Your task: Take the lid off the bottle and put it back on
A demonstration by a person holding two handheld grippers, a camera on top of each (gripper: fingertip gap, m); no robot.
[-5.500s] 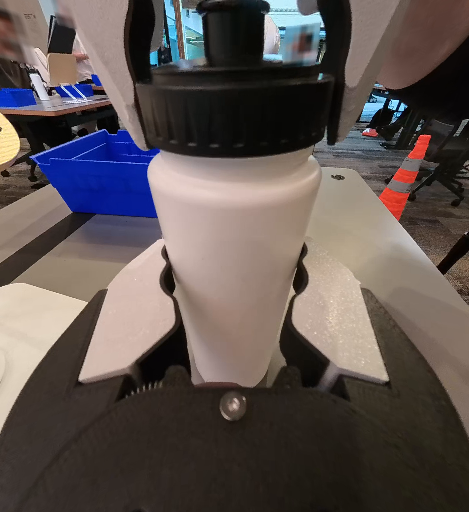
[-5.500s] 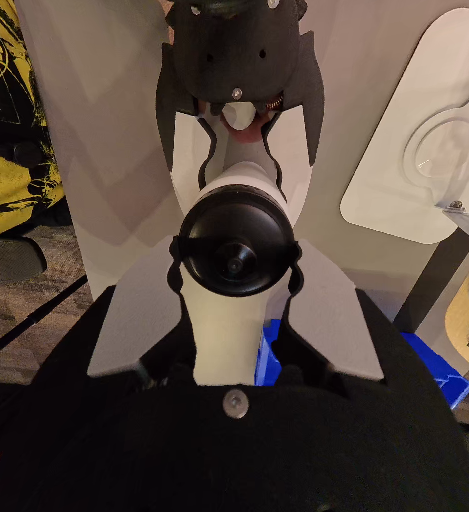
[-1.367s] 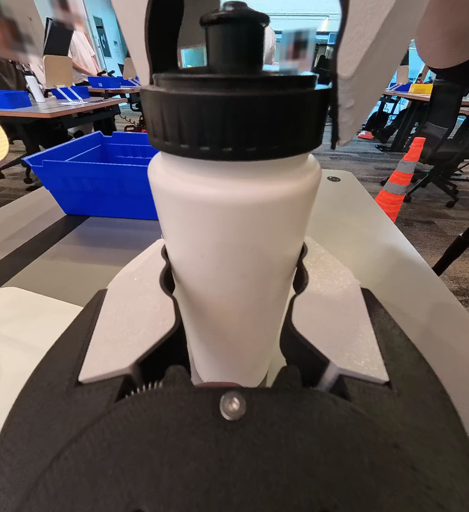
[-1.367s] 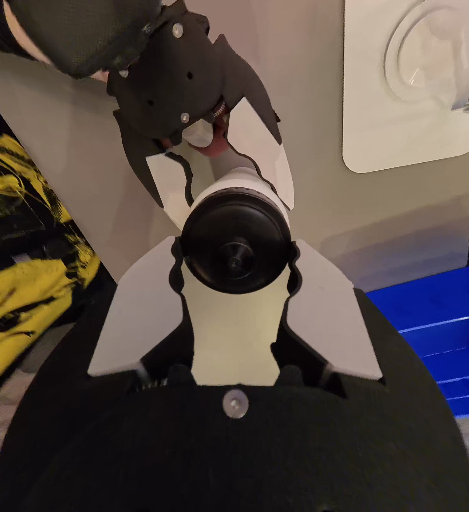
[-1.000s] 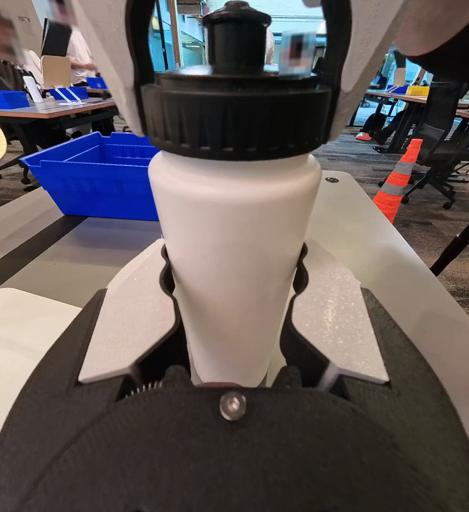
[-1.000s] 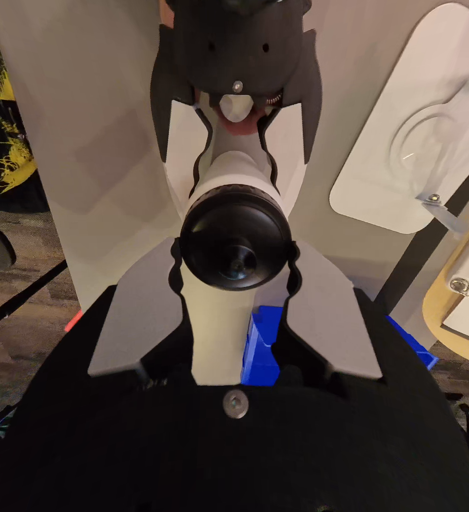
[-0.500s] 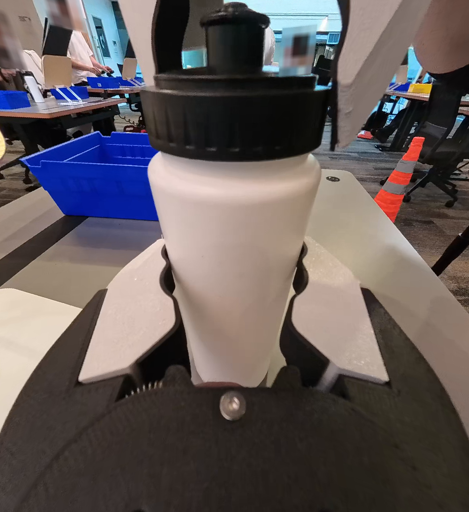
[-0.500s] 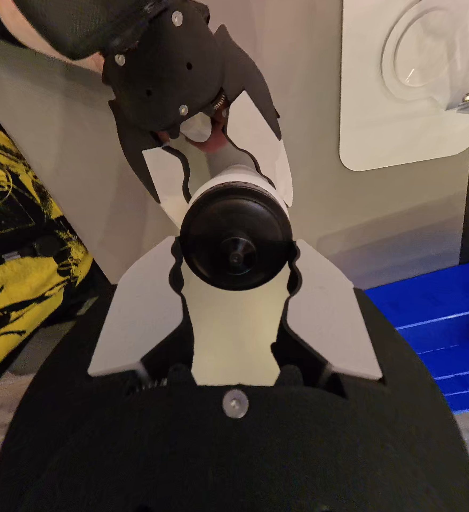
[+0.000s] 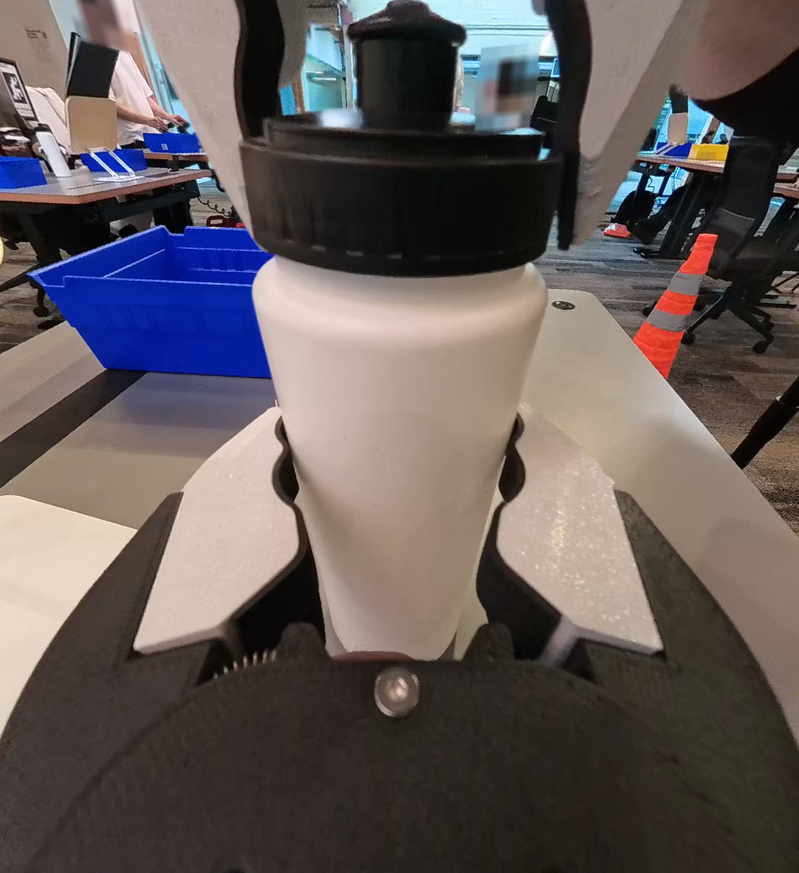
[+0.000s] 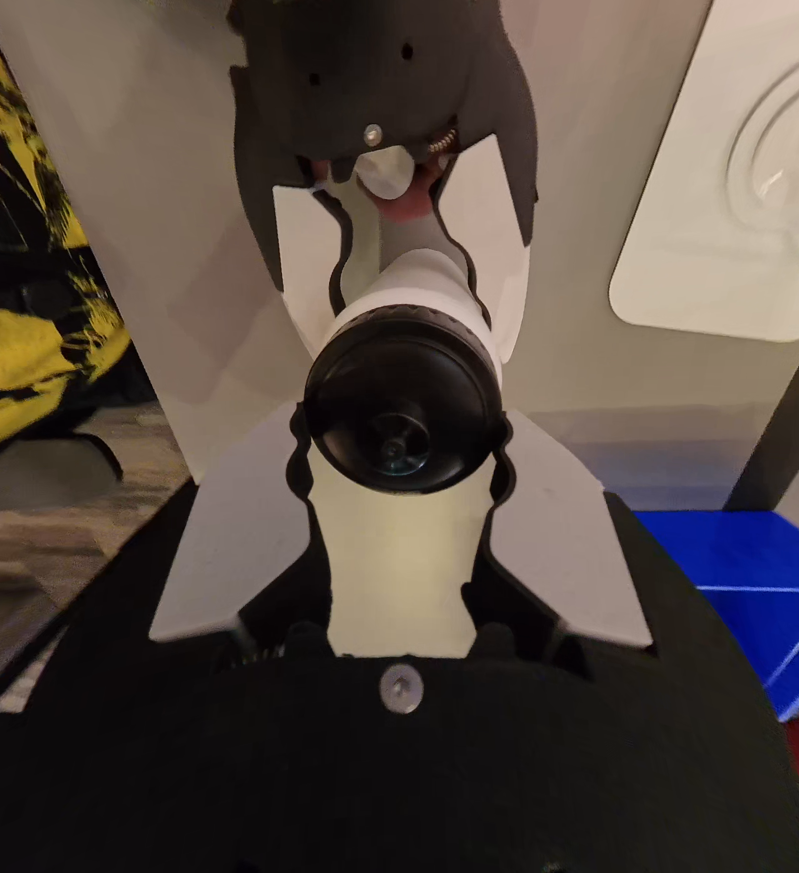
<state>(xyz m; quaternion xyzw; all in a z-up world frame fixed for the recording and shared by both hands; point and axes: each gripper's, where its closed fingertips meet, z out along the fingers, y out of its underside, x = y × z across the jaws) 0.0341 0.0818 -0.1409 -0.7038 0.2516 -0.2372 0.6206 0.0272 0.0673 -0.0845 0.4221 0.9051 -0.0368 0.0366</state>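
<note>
Left hand-held gripper (image 9: 397, 472) clamped on white bottle (image 9: 400, 425), held upright above counter (image 9: 624, 425). Right hand-held gripper (image 10: 400, 444) above, fingers closed on black lid (image 10: 402, 406), lid seated on bottle neck. Versus 0.5 s ago: right gripper rotated back round lid axis, another twist stroke. Judgement: mid-screwing; loosening or tightening unclear.
</note>
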